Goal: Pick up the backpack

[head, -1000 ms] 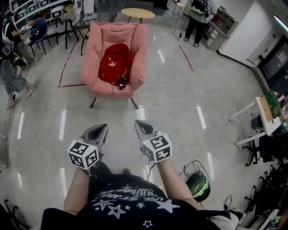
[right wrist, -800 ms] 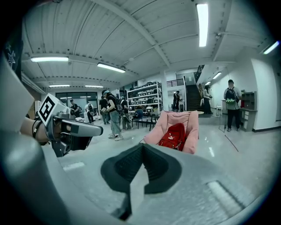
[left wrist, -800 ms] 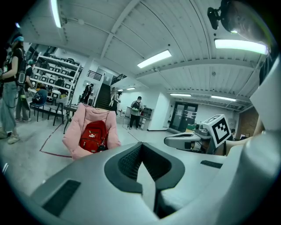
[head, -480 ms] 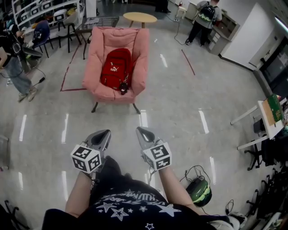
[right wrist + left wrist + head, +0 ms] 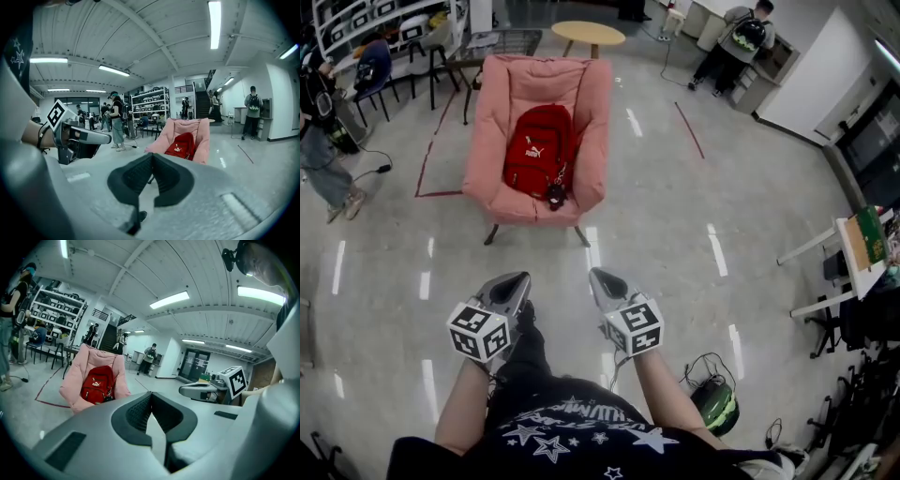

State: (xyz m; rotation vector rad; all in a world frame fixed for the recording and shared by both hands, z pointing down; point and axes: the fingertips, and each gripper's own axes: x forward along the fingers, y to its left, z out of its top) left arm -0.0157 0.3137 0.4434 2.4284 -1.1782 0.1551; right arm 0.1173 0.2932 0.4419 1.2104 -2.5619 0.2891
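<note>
A red backpack (image 5: 538, 150) leans upright in a pink armchair (image 5: 591, 112) across the floor ahead of me; it also shows in the left gripper view (image 5: 97, 384) and the right gripper view (image 5: 181, 144). A small dark charm hangs at its lower front. My left gripper (image 5: 519, 279) and right gripper (image 5: 596, 275) are held side by side in front of my body, well short of the chair. Both are shut with nothing between their jaws, as the left gripper (image 5: 150, 405) and the right gripper (image 5: 151, 166) show in their own views.
A round wooden table (image 5: 588, 33) stands behind the chair. People stand at the far left (image 5: 323, 141) and far right (image 5: 739, 42). Red tape lines (image 5: 431, 150) mark the floor. A helmet with a cable (image 5: 714, 401) lies by my right side; desks (image 5: 853, 253) line the right.
I have walked closer to the armchair, which sits slightly larger in the head view. Both grippers moved forward together and stayed shut. The people in the background have shifted.
</note>
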